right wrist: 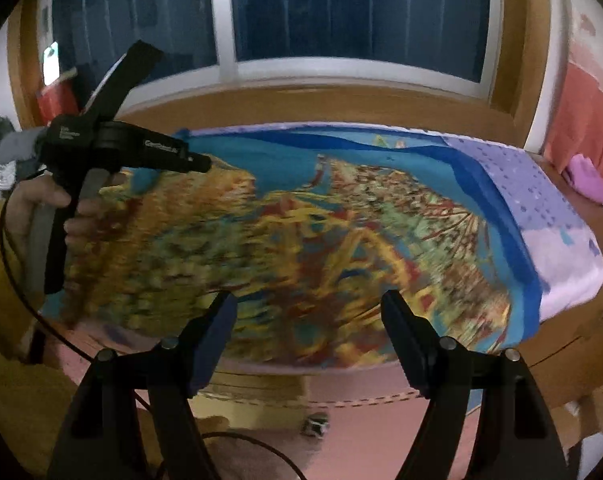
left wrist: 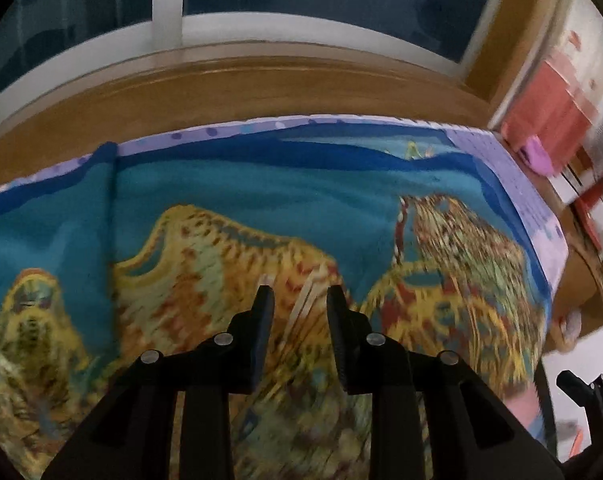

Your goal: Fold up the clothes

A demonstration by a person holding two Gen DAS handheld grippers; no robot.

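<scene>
A large teal cloth (left wrist: 261,200) with a yellow, orange and red pattern and a dark blue border lies spread flat on a bed; the right wrist view shows the cloth (right wrist: 301,240) in full width. My left gripper (left wrist: 299,300) hovers over its patterned middle, its fingers a little apart with nothing between them. Over the cloth's near edge my right gripper (right wrist: 309,308) stands wide open and empty. In the right wrist view the left gripper (right wrist: 199,165) appears at the left, held by a hand (right wrist: 25,204) in a yellow sleeve. Both views are motion-blurred.
A lilac dotted sheet (right wrist: 541,200) shows beyond the cloth's right and far edges. Behind the bed run a wooden ledge (left wrist: 261,80) and a dark window (right wrist: 341,8). A pink object (right wrist: 587,178) and red fabric (left wrist: 549,96) lie at the right. Pinkish floor (right wrist: 361,420) is below.
</scene>
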